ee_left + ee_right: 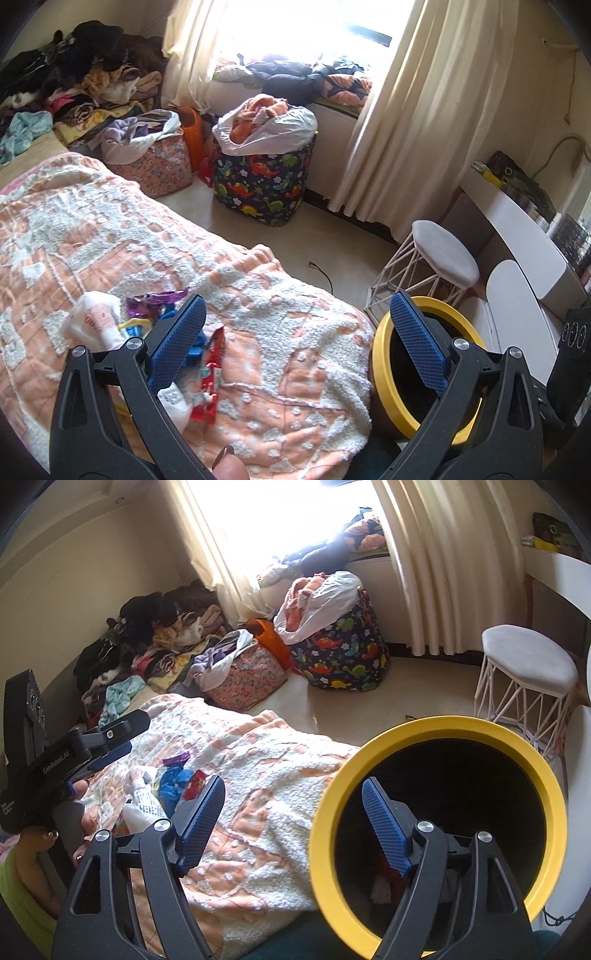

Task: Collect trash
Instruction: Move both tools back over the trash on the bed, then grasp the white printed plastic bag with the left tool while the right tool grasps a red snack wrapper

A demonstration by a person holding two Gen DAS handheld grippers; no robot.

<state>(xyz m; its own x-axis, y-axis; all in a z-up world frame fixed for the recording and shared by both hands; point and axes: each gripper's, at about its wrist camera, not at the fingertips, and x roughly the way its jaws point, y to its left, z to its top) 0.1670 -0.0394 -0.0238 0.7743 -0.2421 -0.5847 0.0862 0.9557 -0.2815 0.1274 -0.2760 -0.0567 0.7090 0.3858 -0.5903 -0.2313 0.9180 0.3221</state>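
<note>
Several pieces of trash lie on the peach-and-white blanket (258,295): a white plastic bag (92,321), a purple wrapper (155,298), a red wrapper (210,373) and a blue wrapper (173,779). My left gripper (295,306) is open just above them, its left finger over the pile, and nothing is between its pads. A black bin with a yellow rim (436,725) stands off the bed's right edge, with red and white scraps (384,880) at its bottom. My right gripper (293,786) is open and holds nothing; its right finger reaches over the bin's mouth.
A white wire stool (443,258) stands by a white desk (524,229) on the right. On the floor under the curtained window stand a dinosaur-print bag (266,177) and a pink bag (162,166), both full of clothes. Clothes are heaped (85,74) at the bed's far end. A cable (321,271) lies on the floor.
</note>
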